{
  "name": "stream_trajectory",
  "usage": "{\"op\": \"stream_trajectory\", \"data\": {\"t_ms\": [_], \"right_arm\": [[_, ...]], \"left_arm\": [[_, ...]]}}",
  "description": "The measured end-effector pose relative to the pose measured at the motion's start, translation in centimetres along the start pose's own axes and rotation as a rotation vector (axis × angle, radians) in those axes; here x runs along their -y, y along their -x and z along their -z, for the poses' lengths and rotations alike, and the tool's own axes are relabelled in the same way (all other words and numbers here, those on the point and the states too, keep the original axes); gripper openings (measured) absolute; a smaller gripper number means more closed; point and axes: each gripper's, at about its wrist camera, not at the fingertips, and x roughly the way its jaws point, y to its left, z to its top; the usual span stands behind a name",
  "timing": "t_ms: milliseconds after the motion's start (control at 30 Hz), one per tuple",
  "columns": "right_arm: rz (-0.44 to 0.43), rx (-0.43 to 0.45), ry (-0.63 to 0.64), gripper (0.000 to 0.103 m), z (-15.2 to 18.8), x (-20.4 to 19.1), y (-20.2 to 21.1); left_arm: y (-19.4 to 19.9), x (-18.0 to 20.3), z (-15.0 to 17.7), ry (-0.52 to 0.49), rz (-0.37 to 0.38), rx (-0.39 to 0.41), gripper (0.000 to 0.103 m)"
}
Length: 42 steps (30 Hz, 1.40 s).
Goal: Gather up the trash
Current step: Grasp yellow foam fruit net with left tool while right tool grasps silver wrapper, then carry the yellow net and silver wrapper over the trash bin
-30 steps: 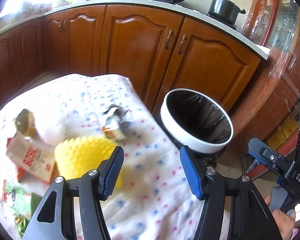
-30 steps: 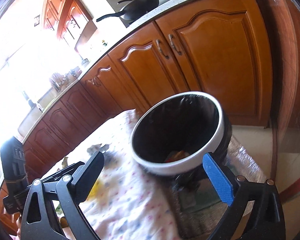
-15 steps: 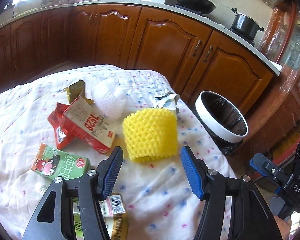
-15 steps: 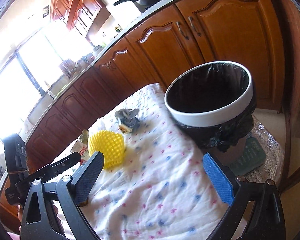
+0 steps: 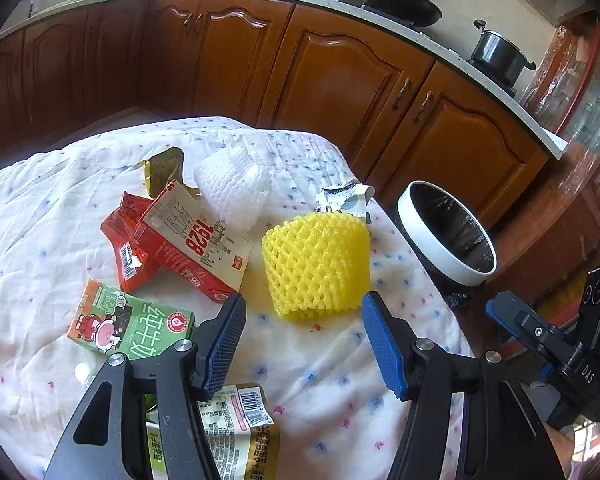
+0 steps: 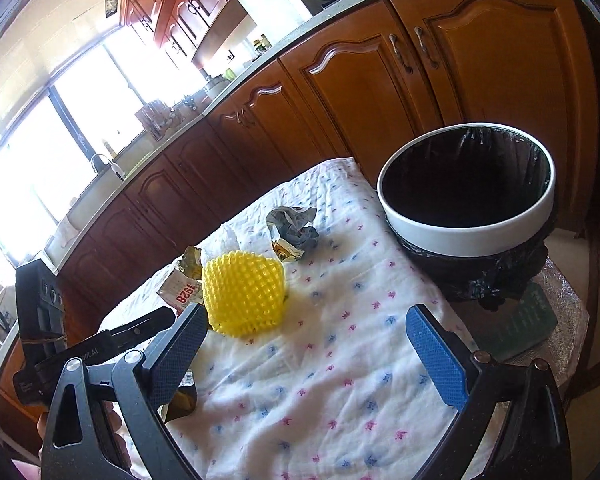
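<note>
Yellow foam fruit net (image 5: 316,264) sits on the floral tablecloth (image 5: 40,216) just ahead of the left gripper (image 5: 303,340), jaws spread wide and empty; a reach for the next piece looks to be the step in hand. Around it: red 1928 carton (image 5: 192,248), green milk carton (image 5: 130,326), white foam net (image 5: 232,186), crumpled wrapper (image 5: 342,196). Next move likely needs the jaws to straddle the net and close lightly; it looks soft, open-meshed and crushable. From the right wrist: right gripper (image 6: 314,344) also wide open, holding nothing, over bare cloth; black-lined bin (image 6: 468,224) stands just past the table edge.
</note>
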Motion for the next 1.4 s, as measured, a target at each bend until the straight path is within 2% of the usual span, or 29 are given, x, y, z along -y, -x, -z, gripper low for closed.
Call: {"op": "stream_trajectory", "data": {"t_ms": [167, 333, 433, 600, 633, 667, 700, 733, 767, 800, 833, 1000, 1167, 1400], "right_arm": [[-0.023, -0.003, 0.038, 0.1, -1.4, -0.6, -2.1], [-0.093, -0.083, 0.02, 0.099, -3.6, -0.6, -5.5], [-0.092, -0.094, 0.05, 0.092, -4.7, -1.1, -7.4], [-0.109, -0.171, 0.05, 0.058, -5.8, -1.3, -11.6], [-0.112, -0.186, 0.054, 0.055, -5.9, -1.3, -12.5], [-0.113, -0.198, 0.058, 0.051, -5.9, -1.3, -13.2], [-0.111, -0.21, 0.062, 0.047, -5.8, -1.3, -13.9], [-0.107, -0.221, 0.066, 0.044, -5.7, -1.2, -14.6], [-0.099, -0.231, 0.074, 0.032, -5.6, -1.2, -15.1], [-0.092, -0.236, 0.08, 0.015, -5.4, -1.2, -15.5], [-0.091, -0.236, 0.083, 0.01, -5.3, -1.1, -15.5], [-0.096, -0.192, 0.08, 0.005, -5.4, -0.5, -13.1], [-0.087, -0.135, 0.074, 0.003, -5.2, 0.2, -8.9], [-0.082, -0.077, 0.051, 0.003, -4.3, 1.4, -3.7]], "left_arm": [[-1.0, 0.0, -0.5, 0.002, 0.001, -0.016, 0.06], [-2.8, 0.4, -1.1, 0.004, -0.002, -0.05, 0.06], [-3.8, 0.8, -1.5, -0.002, -0.008, -0.063, 0.06], [-5.8, 1.2, -2.1, -0.02, -0.016, -0.093, 0.058], [-6.3, 1.2, -2.2, -0.023, -0.014, -0.1, 0.057], [-6.6, 1.3, -2.2, -0.027, -0.013, -0.107, 0.051], [-7.0, 1.3, -2.3, -0.028, -0.012, -0.115, 0.038], [-7.4, 1.2, -2.3, -0.03, -0.015, -0.124, 0.031], [-7.7, 1.2, -2.3, -0.032, -0.02, -0.13, 0.022], [-7.8, 1.2, -2.3, -0.035, -0.026, -0.127, 0.021], [-7.8, 1.2, -2.2, -0.039, -0.026, -0.121, 0.02], [-6.9, 1.4, -2.2, -0.038, -0.008, -0.09, 0.019], [-5.5, 2.4, -2.4, -0.056, 0.002, -0.043, 0.018], [-4.1, 3.8, -2.2, -0.082, 0.047, -0.025, 0.018]]}}
